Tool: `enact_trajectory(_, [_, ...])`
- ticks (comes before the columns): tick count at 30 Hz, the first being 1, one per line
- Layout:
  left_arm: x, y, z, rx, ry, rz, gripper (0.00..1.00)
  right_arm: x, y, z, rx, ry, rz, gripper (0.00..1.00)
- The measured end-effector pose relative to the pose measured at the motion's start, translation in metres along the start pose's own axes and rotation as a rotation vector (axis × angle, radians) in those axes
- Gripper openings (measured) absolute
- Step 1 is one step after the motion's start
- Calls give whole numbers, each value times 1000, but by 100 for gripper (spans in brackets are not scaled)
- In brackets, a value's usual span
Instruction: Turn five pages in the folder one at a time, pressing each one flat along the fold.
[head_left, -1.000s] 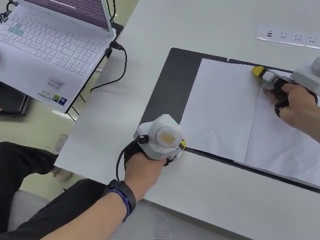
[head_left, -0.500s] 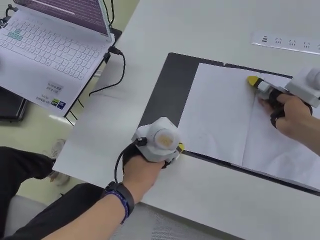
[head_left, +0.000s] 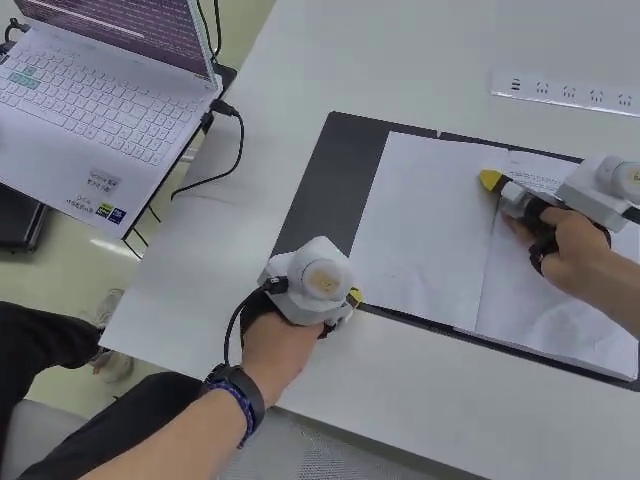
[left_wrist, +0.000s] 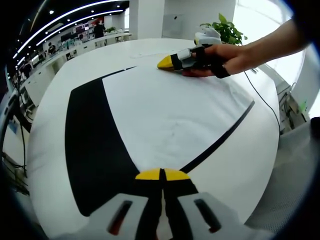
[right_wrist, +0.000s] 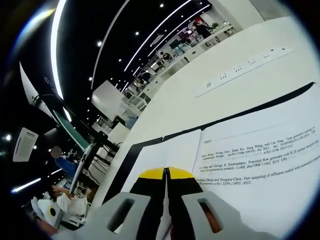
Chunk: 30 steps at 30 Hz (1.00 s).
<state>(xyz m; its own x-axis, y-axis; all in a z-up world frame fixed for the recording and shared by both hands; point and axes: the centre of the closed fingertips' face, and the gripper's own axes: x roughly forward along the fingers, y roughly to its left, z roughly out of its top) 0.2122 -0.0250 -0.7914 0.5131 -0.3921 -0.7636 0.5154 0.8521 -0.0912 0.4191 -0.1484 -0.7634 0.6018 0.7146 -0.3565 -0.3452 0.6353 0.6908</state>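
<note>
A black folder (head_left: 330, 190) lies open on the white table, with a blank white page (head_left: 420, 230) turned onto its left side and a printed page (right_wrist: 260, 160) on its right. My right gripper (head_left: 490, 180) is shut, and its yellow tip rests on the paper at the far end of the fold. It also appears in the left gripper view as the right gripper (left_wrist: 167, 62). My left gripper (head_left: 350, 297) is shut with nothing in it. It presses at the folder's near edge, by the blank page's corner (left_wrist: 170, 115).
An open laptop (head_left: 90, 100) sits at the far left on a lower stand, and its black cable (head_left: 225, 140) runs over the table edge. A white power strip (head_left: 565, 92) lies beyond the folder. The table's near edge is close to my left hand.
The right gripper has slid a little along the fold toward me. The left gripper has stayed at the folder's near edge. The head camera has shifted slightly.
</note>
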Motion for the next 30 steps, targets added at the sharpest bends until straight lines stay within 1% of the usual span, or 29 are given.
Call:
enact_trajectory(1, [0,0,0,-2,0,0,0,-1,0,-1,1,1,2,0])
enact_trajectory(5, [0,0,0,-7,-2,0,0,-8,8,-6,10,-1,7,0])
enact_trajectory(9, [0,2,0,-38,-7,-8,0,-16,17,-12,17,-5,8,0])
enact_trajectory(12, [1,2,-1,-37,-7,-9,0,-22,23,-15,14,-7,12,0])
enact_trajectory(18, [3,2,-1,-49,-6,-14,0,-31,27,-23,19,5,16,0])
enact_trajectory(23, [2,1,-1,-48,-6,-12,0,-40,32,-33,17,16,23,0])
enact_trajectory(26, [3,2,-1,-49,-6,-10,0,-43,30,-37,22,19,28,0])
enact_trajectory(30, [3,1,-1,-49,-7,-9,0,-50,33,-43,19,22,36,0])
